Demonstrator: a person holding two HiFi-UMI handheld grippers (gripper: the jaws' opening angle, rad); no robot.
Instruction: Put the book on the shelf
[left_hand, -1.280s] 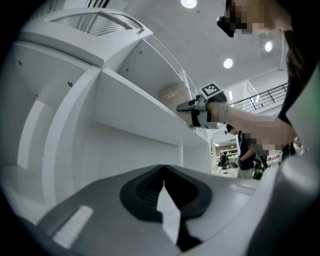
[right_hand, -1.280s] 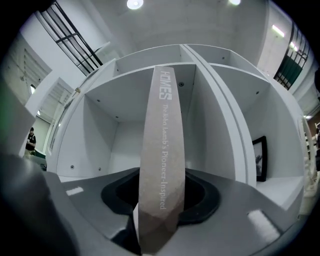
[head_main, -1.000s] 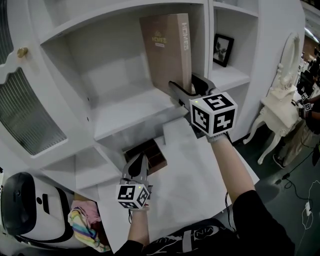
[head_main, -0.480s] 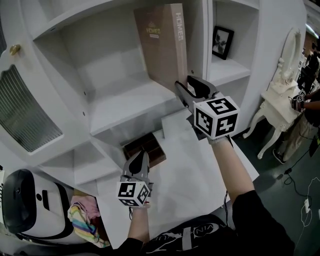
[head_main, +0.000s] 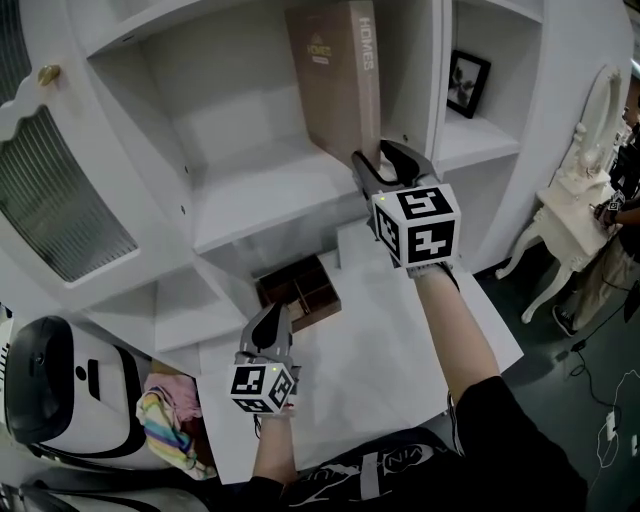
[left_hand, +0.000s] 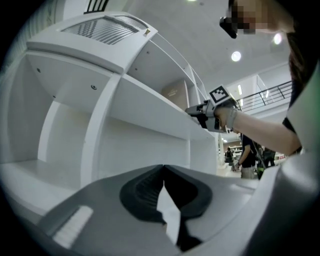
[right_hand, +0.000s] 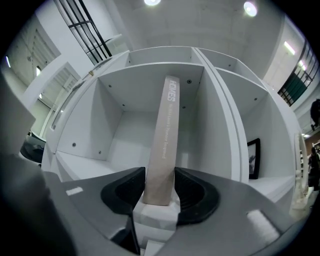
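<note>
- Book stands upright on the shelf, next to the bay's right wall.
- Right gripper has both pads against the lower end of the spine; its jaws have just eased open a little.
- Left gripper is closed and empty, held lower down.

Book: "HOMES" on spine and on front cover; smaller print unreadable.

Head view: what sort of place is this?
Probably a furniture showroom or staged room: a white shelf unit holding a book and framed picture, with an ornate white table nearby.
</note>
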